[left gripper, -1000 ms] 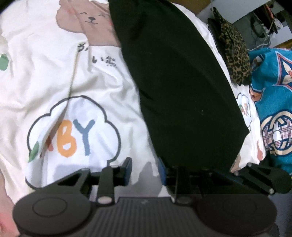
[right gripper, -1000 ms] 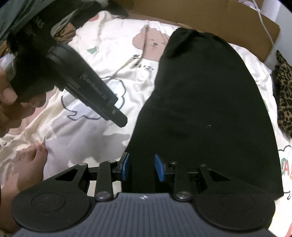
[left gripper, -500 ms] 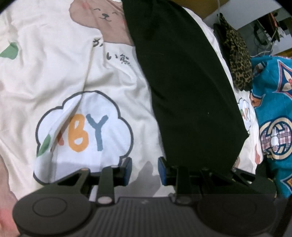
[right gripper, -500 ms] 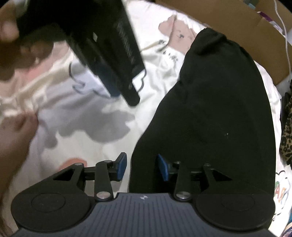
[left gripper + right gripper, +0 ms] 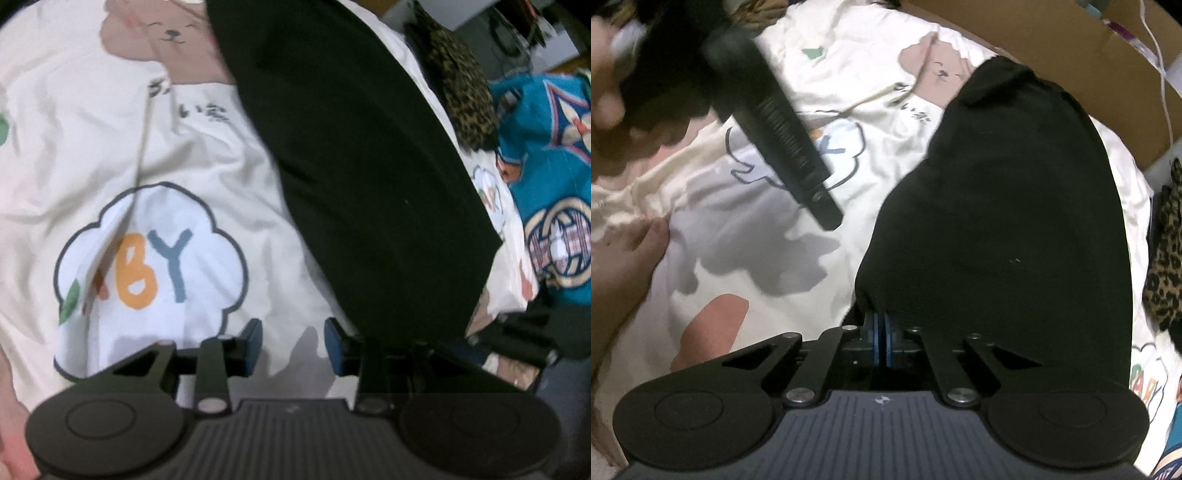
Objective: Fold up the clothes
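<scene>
A long black garment point(image 5: 369, 166) point(image 5: 1008, 221) lies stretched across a cream bedsheet point(image 5: 92, 140) point(image 5: 783, 258) printed with bears and clouds. My right gripper point(image 5: 881, 334) is shut on the garment's near left edge, and the cloth bulges up just above the blue pads. My left gripper point(image 5: 293, 343) is open and holds nothing; it hovers over the sheet, with its right finger at the garment's left edge. In the right wrist view the left gripper point(image 5: 798, 162) shows as a dark blurred bar at upper left, held by a hand point(image 5: 605, 99).
A leopard-print cloth point(image 5: 461, 92) point(image 5: 1163, 258) lies past the garment's right side. A teal patterned fabric point(image 5: 546, 192) sits at far right. A cardboard box point(image 5: 1071, 55) stands behind the bed. A bare foot point(image 5: 624, 266) rests on the sheet at left.
My right gripper has gone from open to shut, pinching the black garment's near edge. The left gripper has stayed open and shifted slightly over the sheet.
</scene>
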Available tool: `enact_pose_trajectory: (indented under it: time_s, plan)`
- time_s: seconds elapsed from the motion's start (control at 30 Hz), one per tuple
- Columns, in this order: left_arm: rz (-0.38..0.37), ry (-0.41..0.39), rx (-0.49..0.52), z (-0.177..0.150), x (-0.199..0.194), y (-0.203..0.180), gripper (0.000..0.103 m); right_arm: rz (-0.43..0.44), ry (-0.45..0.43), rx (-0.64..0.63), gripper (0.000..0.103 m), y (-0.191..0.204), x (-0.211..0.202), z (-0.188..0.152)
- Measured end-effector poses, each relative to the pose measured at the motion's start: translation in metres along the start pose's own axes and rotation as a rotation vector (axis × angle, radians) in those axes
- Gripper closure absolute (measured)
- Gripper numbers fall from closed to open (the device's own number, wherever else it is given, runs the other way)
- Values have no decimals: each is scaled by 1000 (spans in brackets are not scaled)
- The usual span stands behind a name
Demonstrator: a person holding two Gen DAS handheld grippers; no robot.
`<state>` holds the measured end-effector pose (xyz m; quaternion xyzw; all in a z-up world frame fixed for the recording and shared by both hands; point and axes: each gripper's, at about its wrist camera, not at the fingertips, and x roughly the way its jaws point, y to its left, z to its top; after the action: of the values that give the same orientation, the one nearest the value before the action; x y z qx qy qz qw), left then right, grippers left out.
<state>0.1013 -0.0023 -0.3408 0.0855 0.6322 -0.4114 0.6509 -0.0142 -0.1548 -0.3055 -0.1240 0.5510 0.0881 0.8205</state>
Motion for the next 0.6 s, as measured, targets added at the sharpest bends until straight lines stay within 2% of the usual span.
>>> enact_pose_trajectory:
  time_s: [0.1,0.17,0.2,0.4,0.6]
  plan:
    - [4,7,50,-3,5,-11,59,40,-1,59,98,-16,-5,-4]
    - [2,11,87,-5,8,-20,48,56,2,100,98,-26,-5,-5]
    - [6,11,107,-6,11,-25,47,60,5,128,98,-31,-6,-7]
    - [23,9,210,-11,24,-53,43,63,-7,181,98,-47,-9,-14]
    - [54,26,238,-7,41,-63,43,90,-26,197,102,-55,-15,-16]
